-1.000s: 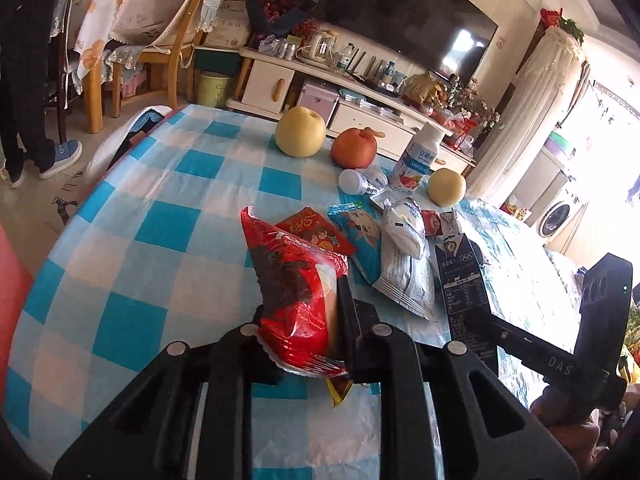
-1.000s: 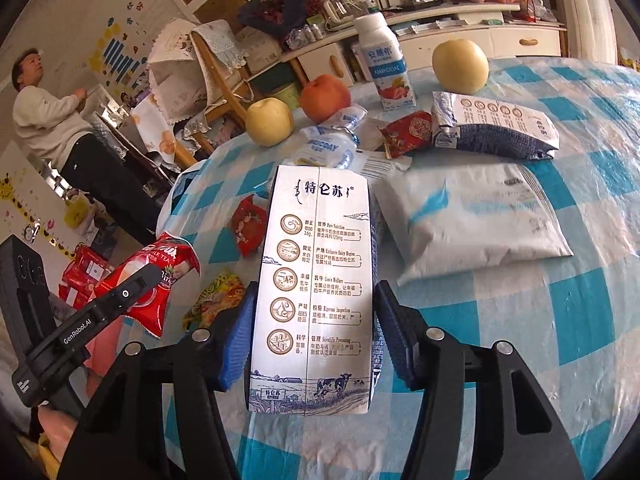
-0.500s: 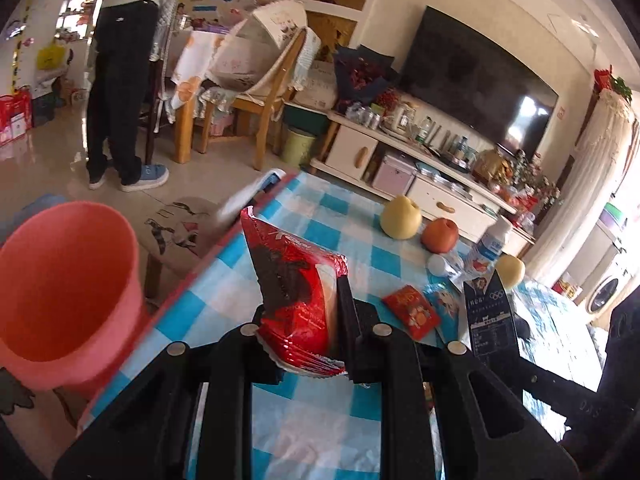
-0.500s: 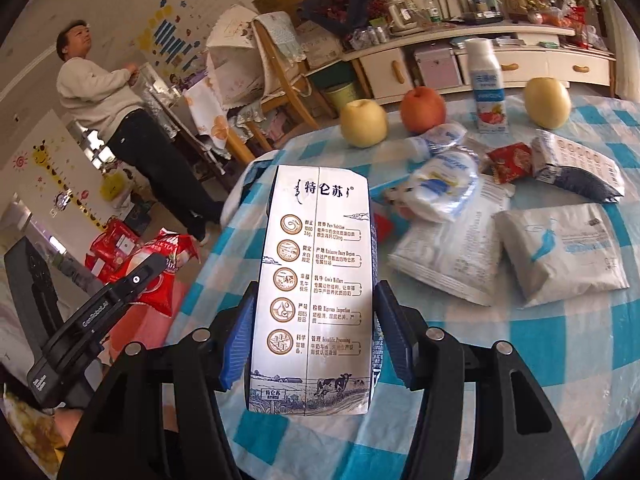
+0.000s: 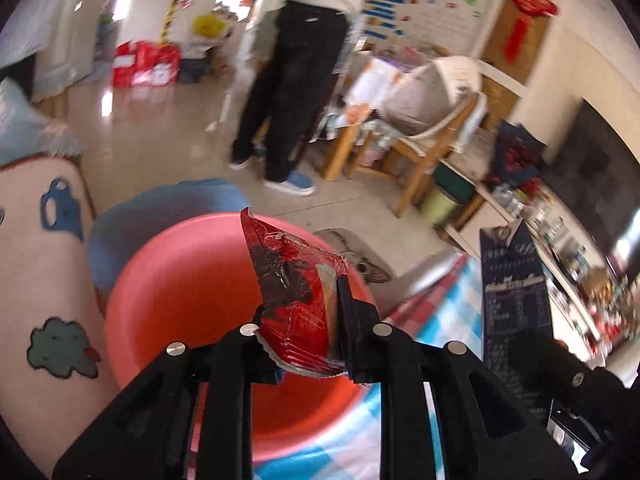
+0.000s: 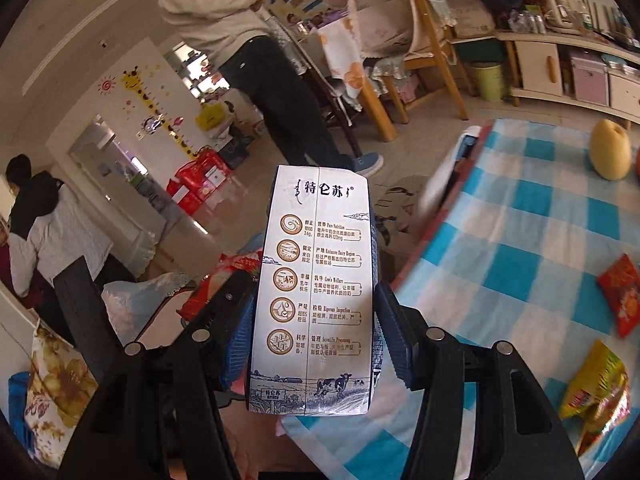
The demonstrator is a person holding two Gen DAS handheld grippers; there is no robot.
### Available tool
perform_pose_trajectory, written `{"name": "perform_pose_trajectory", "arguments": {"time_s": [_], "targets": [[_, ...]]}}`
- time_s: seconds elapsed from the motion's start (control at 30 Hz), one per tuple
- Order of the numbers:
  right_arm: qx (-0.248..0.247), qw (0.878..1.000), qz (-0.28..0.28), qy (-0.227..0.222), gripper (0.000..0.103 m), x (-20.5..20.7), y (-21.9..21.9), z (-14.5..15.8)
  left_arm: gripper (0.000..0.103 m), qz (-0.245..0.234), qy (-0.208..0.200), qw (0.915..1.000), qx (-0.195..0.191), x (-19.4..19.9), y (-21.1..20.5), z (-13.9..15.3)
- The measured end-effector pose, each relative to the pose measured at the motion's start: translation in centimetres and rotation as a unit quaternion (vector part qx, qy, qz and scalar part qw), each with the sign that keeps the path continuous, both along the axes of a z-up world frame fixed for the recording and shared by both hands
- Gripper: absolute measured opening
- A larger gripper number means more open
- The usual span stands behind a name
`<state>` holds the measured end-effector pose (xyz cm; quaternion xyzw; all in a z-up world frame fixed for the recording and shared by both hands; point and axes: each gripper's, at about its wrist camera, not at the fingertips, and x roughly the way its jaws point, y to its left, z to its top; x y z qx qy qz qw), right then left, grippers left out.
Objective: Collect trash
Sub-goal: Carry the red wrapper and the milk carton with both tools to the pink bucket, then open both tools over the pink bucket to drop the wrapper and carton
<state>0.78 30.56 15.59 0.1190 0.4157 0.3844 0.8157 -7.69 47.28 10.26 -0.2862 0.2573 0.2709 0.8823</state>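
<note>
Your left gripper [image 5: 304, 344] is level and pointed out past the table edge, its black fingers clamped on a red snack wrapper [image 5: 294, 296]: crinkled glossy foil, torn point uppermost, standing upright between the pads. Directly beyond and below the wrapper sits the pink bin [image 5: 180, 292], round, smooth plastic, its open mouth facing up, just off the edge of the table.

Your right gripper [image 6: 316, 336] is also level, jaws closed on a milk carton [image 6: 316, 280], held upright by its lower half. The carton is a flat-sided white rectangular box printed with brown round icons and a cow scene along the bottom; blue ribbed pads press its two sides. It hangs over the table's left edge, beside the left gripper, and shows as a dark slab in the left wrist view.

Farther right, the checked tablecloth [image 6: 520, 248], blue and white, carries a red packet [image 6: 622, 294], a crumpled yellow wrapper [image 6: 596, 396] and, towards the far edge, a yellow pear [image 6: 611, 155].
</note>
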Motion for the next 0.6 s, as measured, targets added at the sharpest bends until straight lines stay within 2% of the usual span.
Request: {"name": "perform_pose_trajectory", "arguments": {"time_s": [0.17, 0.27, 0.3, 0.37, 0.47, 0.53, 0.6], "targets": [[-0.007, 0.999, 0.040, 0.016, 0.059, 1.8, 5.9, -1.3, 0.022, 0.047, 0.026, 0.9974, -0.049, -0.3, 4.2, -1.9], [-0.016, 0.998, 0.053, 0.035, 0.061, 2.5, 8.3, -2.9, 0.023, 0.063, 0.031, 0.9962, -0.051, -0.7, 5.2, -2.5], [-0.017, 0.997, 0.055, 0.044, 0.061, 2.7, 8.7, -3.4, 0.026, 0.067, 0.033, 0.9963, -0.042, -0.7, 5.4, -2.4], [-0.010, 0.997, 0.052, 0.059, 0.069, 2.9, 9.0, -4.2, 0.047, 0.076, 0.036, 0.9960, -0.029, -0.7, 5.3, -2.3], [-0.003, 0.998, 0.033, 0.058, 0.081, 2.5, 7.6, -4.6, 0.057, 0.079, 0.030, 0.9962, -0.022, -0.9, 4.8, -2.4], [-0.005, 0.999, 0.016, 0.052, 0.084, 1.9, 6.2, -4.7, 0.065, 0.063, 0.026, 0.9976, -0.011, -0.7, 4.2, -2.3], [-0.016, 0.999, -0.006, 0.043, 0.088, 1.1, 4.3, -4.7, 0.067, 0.046, 0.009, 0.9989, 0.004, -0.2, 3.2, -2.0]]}}
